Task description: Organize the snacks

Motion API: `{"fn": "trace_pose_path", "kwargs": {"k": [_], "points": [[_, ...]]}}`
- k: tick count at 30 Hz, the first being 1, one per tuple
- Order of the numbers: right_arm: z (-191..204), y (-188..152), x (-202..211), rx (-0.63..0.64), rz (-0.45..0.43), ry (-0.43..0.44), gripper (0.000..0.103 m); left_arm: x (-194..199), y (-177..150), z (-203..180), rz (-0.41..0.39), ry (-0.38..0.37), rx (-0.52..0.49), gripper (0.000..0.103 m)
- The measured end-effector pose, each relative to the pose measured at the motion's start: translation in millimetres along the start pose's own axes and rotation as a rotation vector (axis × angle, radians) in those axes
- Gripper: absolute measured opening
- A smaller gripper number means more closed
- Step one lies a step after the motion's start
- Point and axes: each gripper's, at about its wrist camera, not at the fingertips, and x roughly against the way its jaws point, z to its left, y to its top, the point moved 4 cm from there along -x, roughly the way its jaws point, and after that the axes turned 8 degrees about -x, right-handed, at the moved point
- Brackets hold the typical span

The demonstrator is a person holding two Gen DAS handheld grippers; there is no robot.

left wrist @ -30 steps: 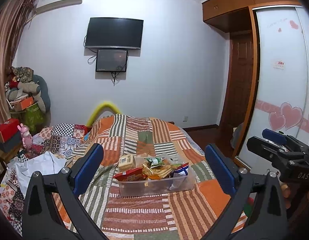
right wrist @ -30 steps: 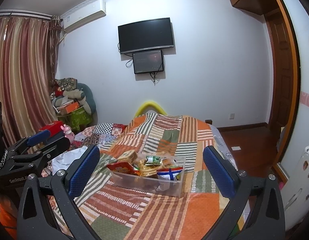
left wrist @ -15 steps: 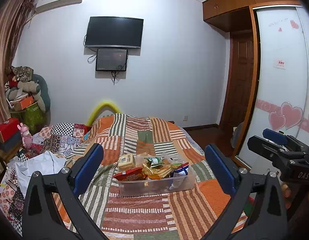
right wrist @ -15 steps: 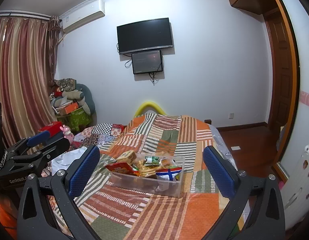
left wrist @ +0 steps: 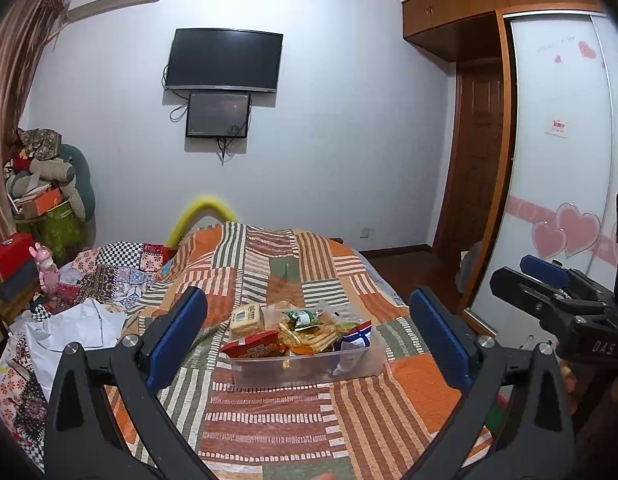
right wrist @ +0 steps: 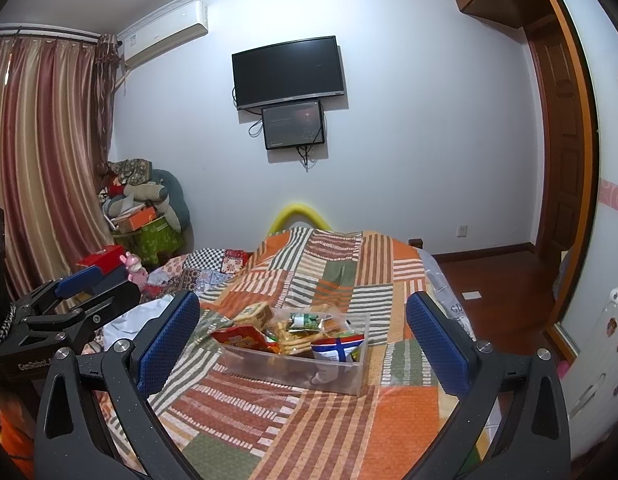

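A clear plastic bin point(left wrist: 309, 370) full of snack packets sits on the striped patchwork bedspread point(left wrist: 269, 420); it also shows in the right wrist view point(right wrist: 293, 368). A red packet point(left wrist: 255, 347), a cracker pack point(left wrist: 247, 317) and a blue-and-white bag point(left wrist: 355, 338) stick out of it. My left gripper point(left wrist: 307, 340) is open and empty, held back from the bin. My right gripper point(right wrist: 303, 340) is open and empty, likewise short of the bin. Each gripper shows at the edge of the other's view.
A heap of clothes and quilts point(left wrist: 81, 304) lies on the bed's left side. Boxes and cushions point(left wrist: 41, 204) pile up in the left corner by the curtain. A wardrobe with sliding doors point(left wrist: 561, 160) stands on the right. A TV point(left wrist: 223, 60) hangs on the far wall.
Both views have shifted very slightly; the grippers stay open and the bin has not moved.
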Motion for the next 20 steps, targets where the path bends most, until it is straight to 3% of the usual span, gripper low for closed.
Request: {"fn": "trace_pose_path", "kwargs": {"k": [20], "points": [[-0.2,-1.1,-2.2,0.006,0.0,-0.004,0.103,3.0,-0.4,-7.0,-0.01,-0.018,-0.019,0.103]]}}
